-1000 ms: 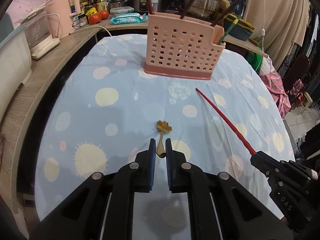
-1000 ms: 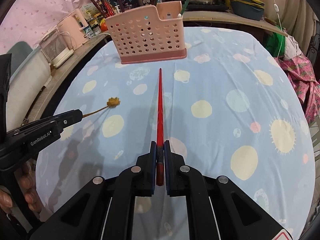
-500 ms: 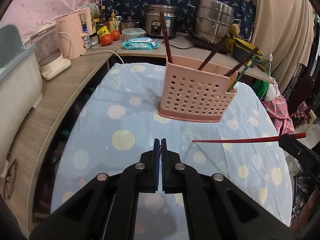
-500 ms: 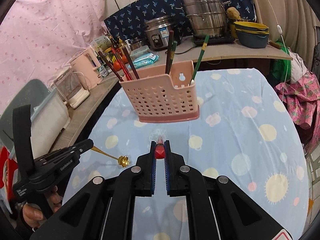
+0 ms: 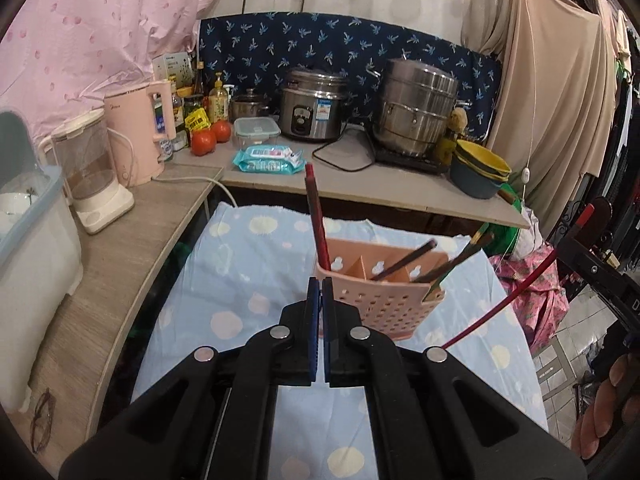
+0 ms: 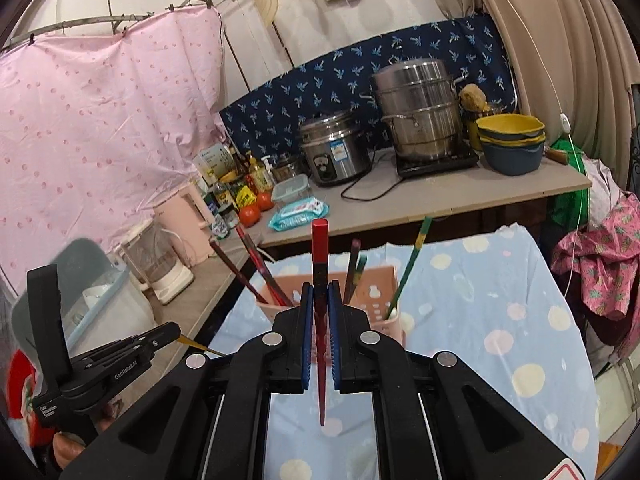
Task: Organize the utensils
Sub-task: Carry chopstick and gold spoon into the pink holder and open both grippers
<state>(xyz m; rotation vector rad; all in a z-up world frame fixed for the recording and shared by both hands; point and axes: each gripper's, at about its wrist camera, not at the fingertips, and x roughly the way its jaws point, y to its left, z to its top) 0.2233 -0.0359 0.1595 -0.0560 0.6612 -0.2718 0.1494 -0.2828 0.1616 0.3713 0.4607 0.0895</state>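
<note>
A pink perforated utensil basket (image 5: 384, 300) stands on the blue spotted tablecloth (image 5: 248, 264) and holds several chopsticks. It also shows in the right wrist view (image 6: 376, 288). My right gripper (image 6: 320, 292) is shut on a red chopstick (image 6: 320, 264), held near upright, thin tip down, above the table in front of the basket. That chopstick also shows in the left wrist view (image 5: 516, 296). My left gripper (image 5: 320, 292) is shut, raised in front of the basket; in the right wrist view it (image 6: 172, 330) holds a thin gold utensil (image 6: 200, 346) whose head is hidden.
A wooden counter (image 5: 360, 184) runs behind and left of the table with a rice cooker (image 5: 312, 108), steel steamer pot (image 5: 416, 112), stacked bowls (image 5: 480, 172), pink kettle (image 5: 136, 132), tomatoes (image 5: 208, 136) and a wipes pack (image 5: 268, 160). Clothes hang at right.
Both grippers have risen well above the table. The red chopstick has swung from level to near upright, tip down. The basket now sits below and close.
</note>
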